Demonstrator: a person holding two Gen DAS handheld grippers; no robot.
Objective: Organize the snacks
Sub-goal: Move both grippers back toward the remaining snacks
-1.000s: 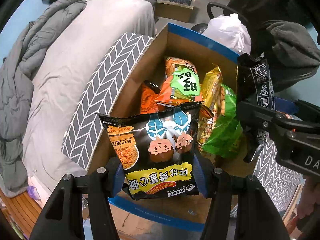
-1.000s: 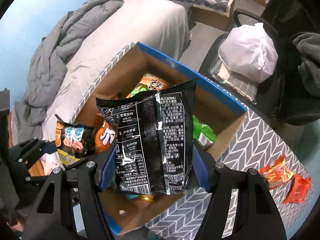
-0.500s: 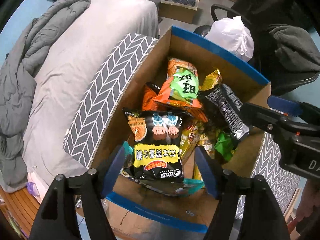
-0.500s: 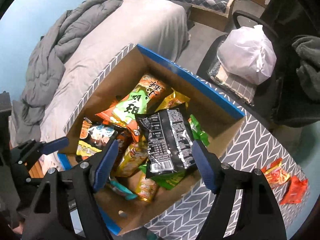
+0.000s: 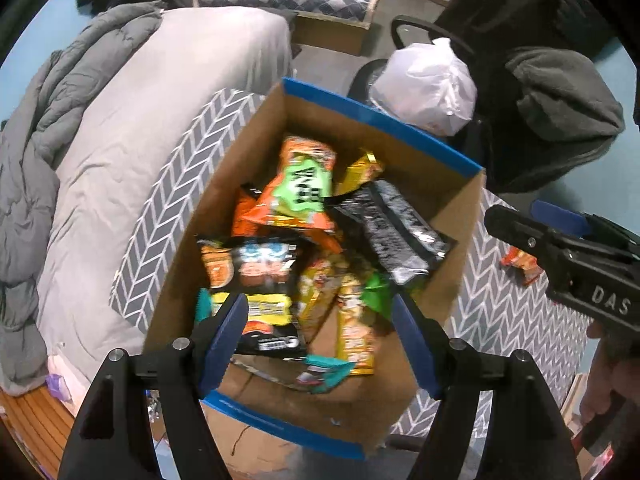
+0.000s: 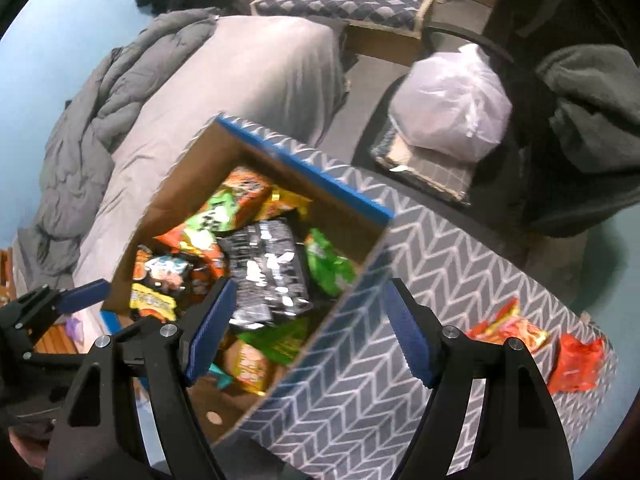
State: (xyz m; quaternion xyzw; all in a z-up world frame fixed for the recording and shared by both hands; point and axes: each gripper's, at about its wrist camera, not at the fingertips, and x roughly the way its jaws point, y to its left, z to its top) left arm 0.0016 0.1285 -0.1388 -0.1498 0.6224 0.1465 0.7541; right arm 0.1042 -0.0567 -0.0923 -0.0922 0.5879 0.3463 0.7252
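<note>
Bedroom clutter: grey bed with rumpled duvet, chair holding a white plastic bag. Chevron-patterned table carries an open cardboard box with blue rim, full of snack packs. Black noodle-snack bag lies at the box's near left, black foil bag on top toward the right, orange-green bag behind. Two red-orange packets lie loose on the table, well apart from the box. Left gripper spread wide, empty; right gripper also wide, empty.

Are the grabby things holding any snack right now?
No. The left hand-held gripper and the right hand-held gripper are both open and empty; the snack bags lie in the cardboard box.
</note>
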